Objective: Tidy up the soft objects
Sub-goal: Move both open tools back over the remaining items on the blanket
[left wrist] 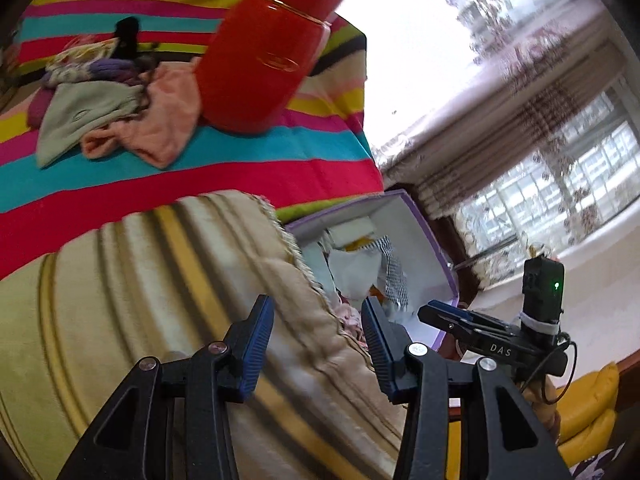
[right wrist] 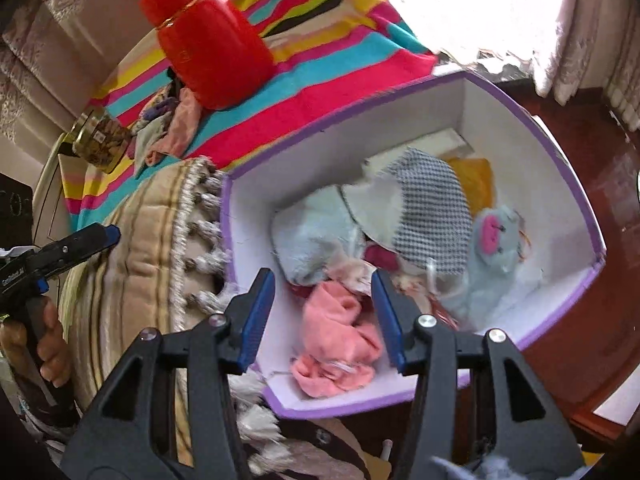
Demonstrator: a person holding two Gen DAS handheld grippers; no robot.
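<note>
A purple-rimmed white box [right wrist: 576, 184] holds soft things: a pink cloth [right wrist: 340, 344], a houndstooth cap [right wrist: 436, 208], a pale blue plush toy [right wrist: 492, 248] and a light blue cloth [right wrist: 308, 232]. My right gripper [right wrist: 324, 312] is open and empty, hovering over the pink cloth in the box. A pile of soft clothes [left wrist: 112, 108] lies on the striped blanket [left wrist: 200, 168], far ahead. My left gripper [left wrist: 318, 340] is open and empty above the beige cushion [left wrist: 160, 300], beside the box [left wrist: 424, 248]. The right gripper shows in the left wrist view [left wrist: 432, 312].
A big red jar [left wrist: 264, 52] stands on the blanket next to the clothes pile; it also shows in the right wrist view [right wrist: 212, 44]. A glass jar [right wrist: 100, 144] sits at the blanket's left edge. A dark wooden surface [right wrist: 592, 320] bears the box. A curtained window [left wrist: 560, 184] is behind.
</note>
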